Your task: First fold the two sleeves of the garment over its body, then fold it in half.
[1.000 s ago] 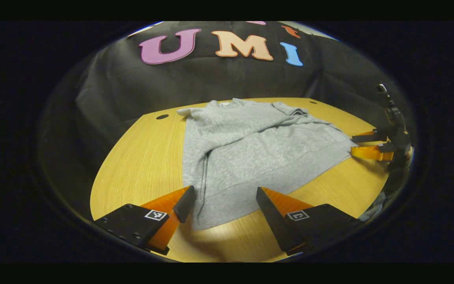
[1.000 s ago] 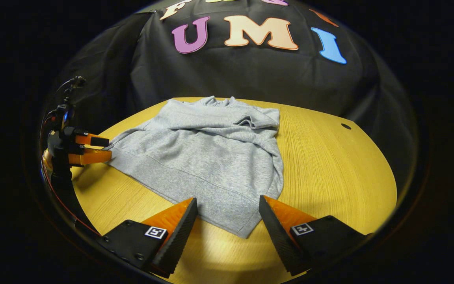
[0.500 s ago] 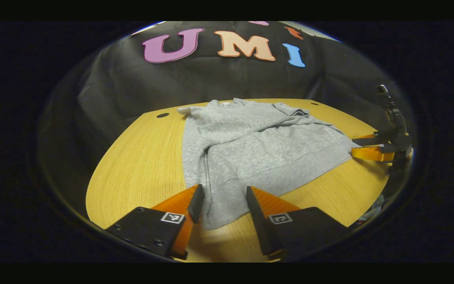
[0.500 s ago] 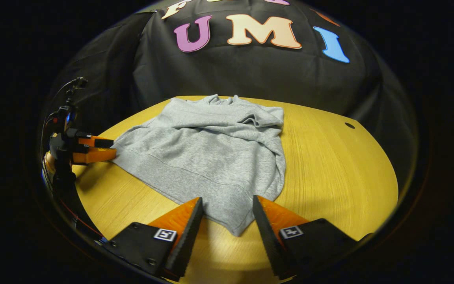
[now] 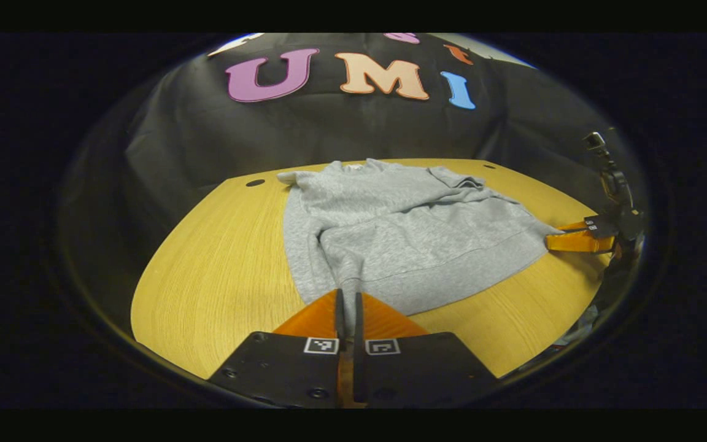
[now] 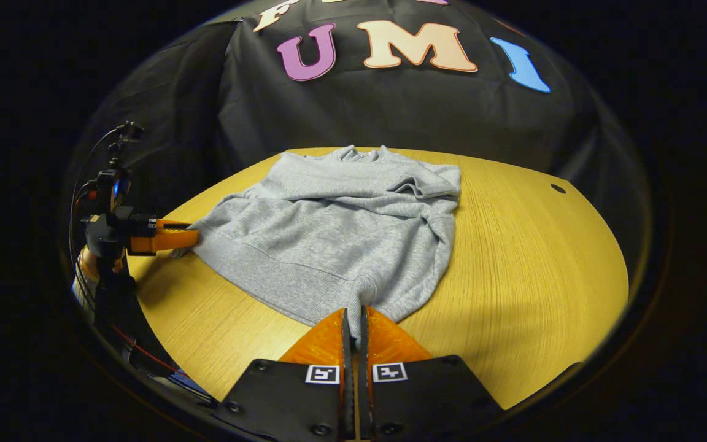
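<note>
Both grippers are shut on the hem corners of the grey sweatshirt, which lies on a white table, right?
Not quite: the table is yellow wood, as the right gripper view shows. Both the left gripper and right gripper are shut on hem corners of the grey sweatshirt.
</note>
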